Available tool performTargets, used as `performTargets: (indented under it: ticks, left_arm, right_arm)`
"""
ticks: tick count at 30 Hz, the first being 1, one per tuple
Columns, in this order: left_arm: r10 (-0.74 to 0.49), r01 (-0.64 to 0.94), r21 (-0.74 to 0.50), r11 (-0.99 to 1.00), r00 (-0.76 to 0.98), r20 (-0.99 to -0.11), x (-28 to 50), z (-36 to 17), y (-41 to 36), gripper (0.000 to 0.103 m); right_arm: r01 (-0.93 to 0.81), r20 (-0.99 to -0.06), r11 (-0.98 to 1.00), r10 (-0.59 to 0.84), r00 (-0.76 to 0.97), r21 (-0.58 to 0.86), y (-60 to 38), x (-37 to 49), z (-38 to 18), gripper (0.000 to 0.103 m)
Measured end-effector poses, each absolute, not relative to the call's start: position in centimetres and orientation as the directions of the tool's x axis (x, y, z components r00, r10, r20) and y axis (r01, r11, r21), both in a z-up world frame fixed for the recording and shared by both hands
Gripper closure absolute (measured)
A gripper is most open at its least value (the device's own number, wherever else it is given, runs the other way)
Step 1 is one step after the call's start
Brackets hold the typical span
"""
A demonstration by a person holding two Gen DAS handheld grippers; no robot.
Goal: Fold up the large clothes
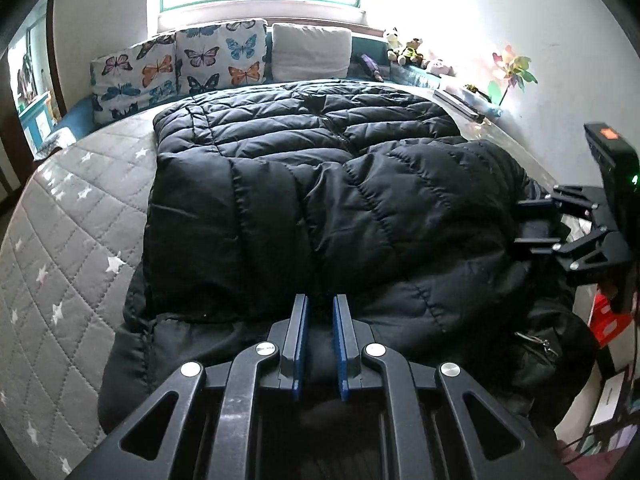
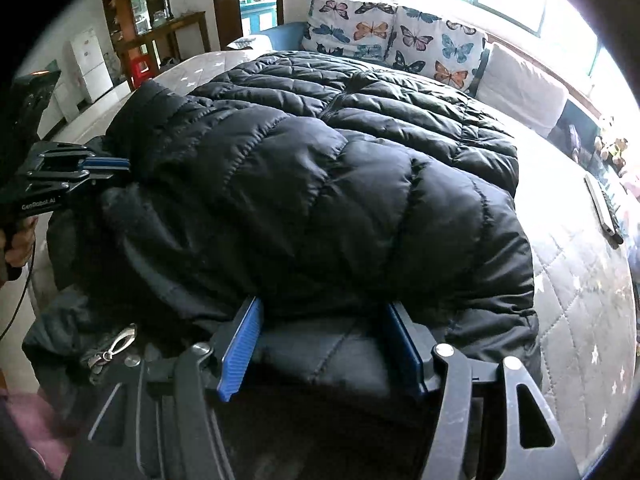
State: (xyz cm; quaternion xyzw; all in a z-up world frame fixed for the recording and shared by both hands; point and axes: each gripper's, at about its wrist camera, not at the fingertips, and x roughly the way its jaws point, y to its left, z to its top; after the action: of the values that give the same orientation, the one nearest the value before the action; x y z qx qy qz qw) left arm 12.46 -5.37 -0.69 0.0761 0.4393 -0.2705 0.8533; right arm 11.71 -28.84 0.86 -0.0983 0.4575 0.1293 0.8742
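- So there's a big black puffer jacket (image 1: pixel 304 184) sprawled across the bed (image 1: pixel 72 232), partly folded over itself, with the butterfly pillows (image 1: pixel 180 64) behind its far end.
- Left hand-held gripper (image 1: pixel 320 312): blue pads are nearly together, just a narrow gap. It sits right at the jacket's near edge. Can't really tell if any fabric is pinched in that gap or it's only resting against it.
- From the other camera the left hand-held gripper (image 2: pixel 106 166) looks pressed into a fold on the jacket's (image 2: pixel 320 184) left side, pads close together.
- Right hand-held gripper (image 2: pixel 322 344): spread wide open, with the jacket's near edge bulging between its blue pads (image 2: pixel 240 348). Fabric sits between them, but nothing's clamped.
- In the left view the right hand-held gripper (image 1: pixel 536 226) pokes in at the jacket's right side, fingers apart.
- A metal zipper pull (image 2: pixel 116 346) dangles just left of the right hand-held gripper.
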Motion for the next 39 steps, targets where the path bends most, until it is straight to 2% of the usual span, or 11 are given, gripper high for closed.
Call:
performTargets:
  ticks: [5,10,15,22,24,26,27,30,32,37,39]
  left_arm:
    - [-0.389,0.552,-0.081,0.830,0.467,-0.794,11.0,1.6,-5.4,0.088]
    - [-0.466,0.617,-0.144,0.773,0.399,-0.790,7.1,4.0,-4.9,0.087]
    - [-0.477,0.682,-0.150,0.716,0.321,-0.818,2.1,3.9,-6.1,0.087]
    - [-0.487,0.711,-0.219,0.668,0.195,-0.851,-2.4,1.5,-8.7,0.086]
    - [-0.488,0.694,-0.231,0.681,0.195,-0.851,-2.7,1.1,-8.9,0.075]
    - [-0.495,0.675,-0.259,0.691,0.181,-0.850,-2.7,0.9,-9.0,0.039]
    - [-0.501,0.666,-0.274,0.694,0.174,-0.848,-2.7,0.8,-9.0,0.035]
    - [-0.491,0.663,-0.266,0.700,0.177,-0.853,-3.1,1.0,-9.1,0.035]
    - [-0.481,0.652,-0.258,0.713,0.188,-0.856,-3.2,0.8,-9.2,0.035]
    - [-0.471,0.618,-0.275,0.737,0.177,-0.864,-3.0,-0.2,-9.2,0.037]
    - [-0.463,0.621,-0.258,0.740,0.191,-0.866,-3.1,-0.2,-9.2,0.051]
  right_arm:
    - [-0.341,-0.794,0.937,0.147,0.590,-0.080,-29.4,9.4,3.5,0.035]
    - [-0.403,-0.778,0.900,0.131,0.615,-0.167,-29.5,5.6,4.7,0.035]
    - [-0.474,-0.790,0.843,0.103,0.605,-0.254,-29.3,2.1,3.5,0.033]
    - [-0.551,-0.794,0.755,0.066,0.604,-0.356,-28.6,-2.0,0.2,0.030]
    - [-0.575,-0.786,0.721,0.069,0.615,-0.387,-28.0,-2.8,-0.8,0.030]
    - [-0.589,-0.775,0.696,0.075,0.628,-0.410,-27.3,-3.3,-1.5,0.030]
    - [-0.593,-0.763,0.677,0.073,0.642,-0.435,-26.7,-3.4,-2.0,0.029]
    - [-0.593,-0.730,0.645,0.079,0.678,-0.482,-25.6,-3.6,-2.8,0.029]
    - [-0.596,-0.713,0.630,0.094,0.695,-0.498,-25.0,-3.5,-3.0,0.024]
    - [-0.607,-0.690,0.606,0.128,0.713,-0.514,-24.3,-2.8,-2.8,0.024]
    - [-0.619,-0.693,0.606,0.148,0.705,-0.500,-24.4,-2.5,-2.6,0.024]
